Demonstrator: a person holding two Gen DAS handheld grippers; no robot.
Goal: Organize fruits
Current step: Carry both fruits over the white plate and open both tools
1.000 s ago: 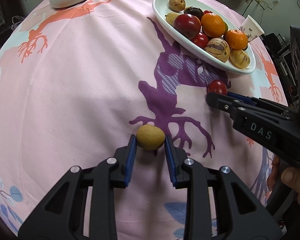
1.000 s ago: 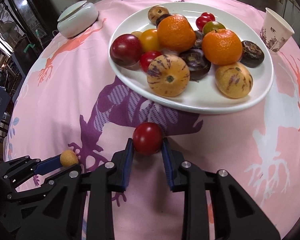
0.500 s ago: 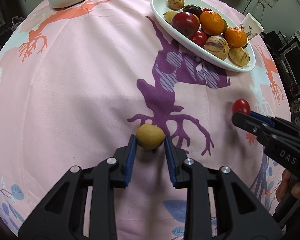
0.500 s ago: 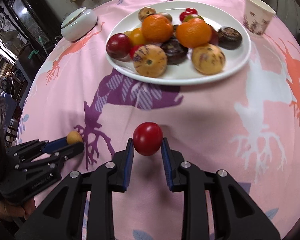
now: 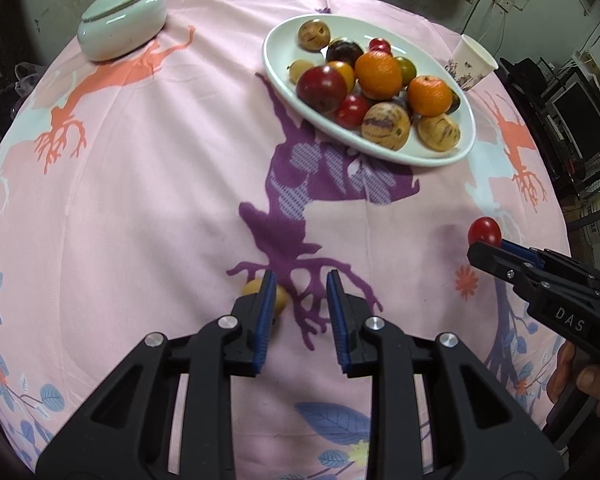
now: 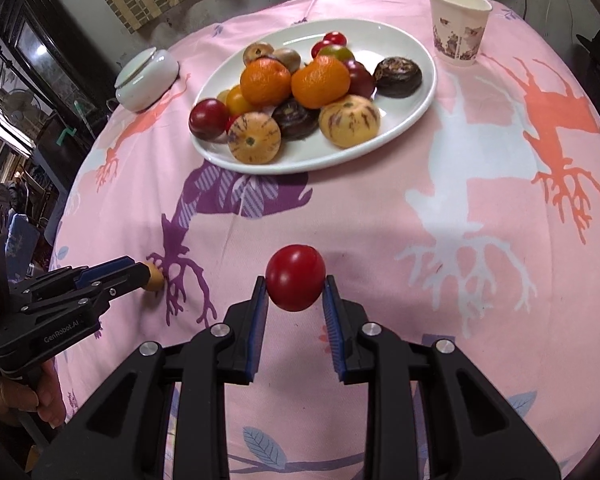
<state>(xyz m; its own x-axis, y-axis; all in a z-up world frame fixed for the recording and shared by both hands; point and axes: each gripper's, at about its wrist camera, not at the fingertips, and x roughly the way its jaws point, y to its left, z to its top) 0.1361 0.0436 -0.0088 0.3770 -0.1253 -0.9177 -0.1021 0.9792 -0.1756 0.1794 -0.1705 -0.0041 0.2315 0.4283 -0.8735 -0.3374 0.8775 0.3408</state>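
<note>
A round bench [image 6: 480, 216] is draped in a pink cloth, with a white plate [image 6: 416, 92] of mixed fruit set far back. The right claw [image 6: 294, 282] is clamped on a red tomato [image 6: 296, 276]. The left claw [image 5: 298, 280] is narrowed on nothing — the small yellow fruit [image 5: 252, 287] is seen outside its left finger, on the cloth.

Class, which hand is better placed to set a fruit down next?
Right, likely: the right gripper clamps the red fruit; the left gripper has nothing between its jaws, the tan fruit lying behind one finger.
</note>
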